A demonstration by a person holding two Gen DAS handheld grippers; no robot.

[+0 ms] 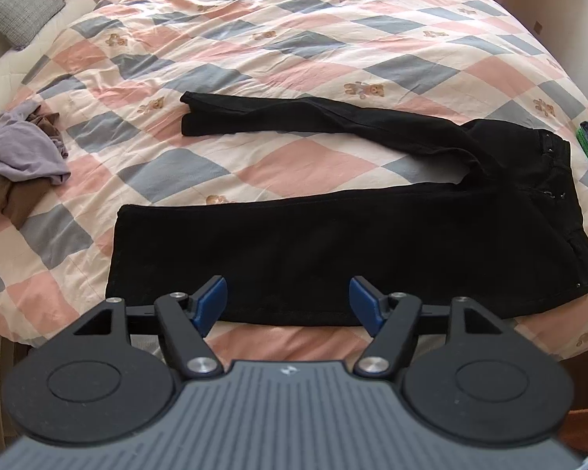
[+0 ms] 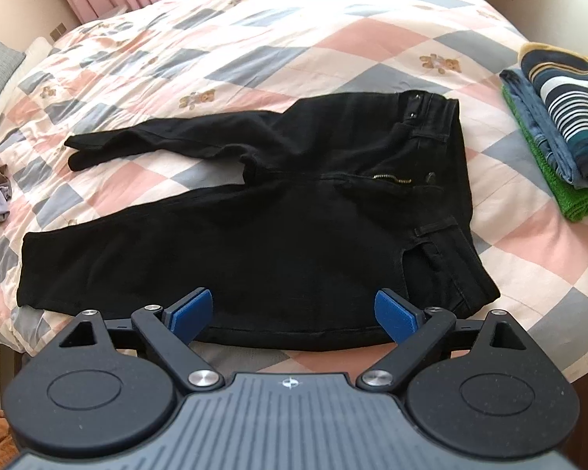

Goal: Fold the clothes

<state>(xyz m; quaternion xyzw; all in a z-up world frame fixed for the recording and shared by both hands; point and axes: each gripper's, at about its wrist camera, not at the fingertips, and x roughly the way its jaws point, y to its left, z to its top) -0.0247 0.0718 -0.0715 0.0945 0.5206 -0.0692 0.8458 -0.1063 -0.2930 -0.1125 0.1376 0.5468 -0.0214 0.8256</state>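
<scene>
I take the black trousers (image 1: 333,235) as my landmark; they lie spread flat on the quilt (image 1: 294,39) of the bed, waistband to the right and both legs running left.

Far left of the trousers, at the bed's edge, I see a crumpled heap of lilac and brown clothes (image 1: 19,156). Beyond it, farther up the bed, a grey cushion (image 1: 19,4) leans by the headboard side.

The nearer trouser leg is wide and smooth, its hem pointing left. The farther leg is narrower and twisted, angling away from the nearer one so a wedge of quilt shows between them.

My left tongs (image 1: 288,299) hover just over the near edge of the nearer leg, spread wide, with nothing between the blue pads (image 1: 211,301).

My right tongs (image 2: 292,311) sit at the near edge of the trousers, closer to the hip and waistband, also spread wide and holding nothing. From this view I can see the zip partly open at the fly.

Right of the waistband, well apart from the trousers, a stack of folded clothes (image 2: 560,125) rests on the quilt: a green piece at the bottom, denim blue above it, and a striped top uppermost.
</scene>
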